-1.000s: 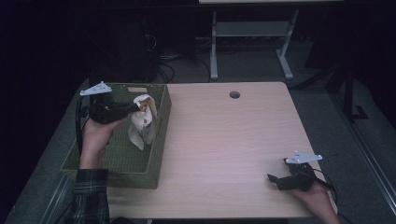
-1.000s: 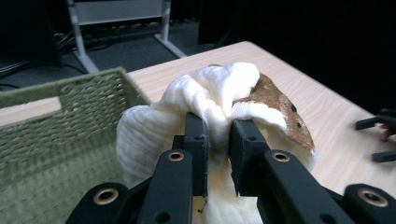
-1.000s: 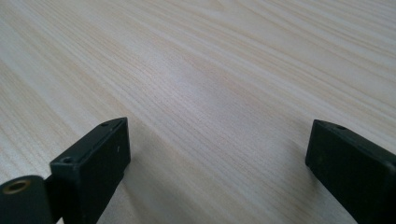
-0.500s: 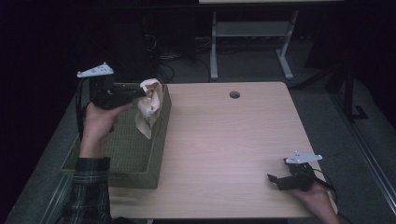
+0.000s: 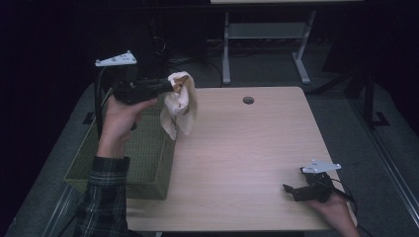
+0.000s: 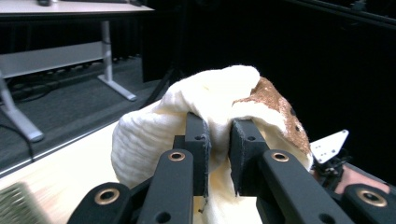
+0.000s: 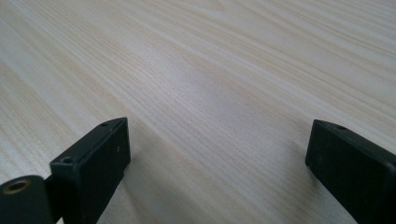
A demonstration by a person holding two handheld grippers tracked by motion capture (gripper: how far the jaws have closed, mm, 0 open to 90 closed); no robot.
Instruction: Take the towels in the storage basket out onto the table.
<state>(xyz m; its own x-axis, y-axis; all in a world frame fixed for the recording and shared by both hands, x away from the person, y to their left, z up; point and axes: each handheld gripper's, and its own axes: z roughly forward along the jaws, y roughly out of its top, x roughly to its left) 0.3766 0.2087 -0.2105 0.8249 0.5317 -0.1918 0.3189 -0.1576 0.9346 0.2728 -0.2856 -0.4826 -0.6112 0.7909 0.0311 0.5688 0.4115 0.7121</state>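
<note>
One cloth (image 5: 180, 103) clamped in our left gripper (image 5: 165, 88) fingers, lifted above the basket (image 5: 148, 163); right gripper (image 5: 296, 190) fingers apart on the surface (image 5: 247, 148); placing likely remains.

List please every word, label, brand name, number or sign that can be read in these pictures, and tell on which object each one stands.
None: no readable text appears in any view.
The cloth, clamped in the left gripper, carries only a brown patch, no print.
The green basket, the table and the right gripper show no label or number.
</note>
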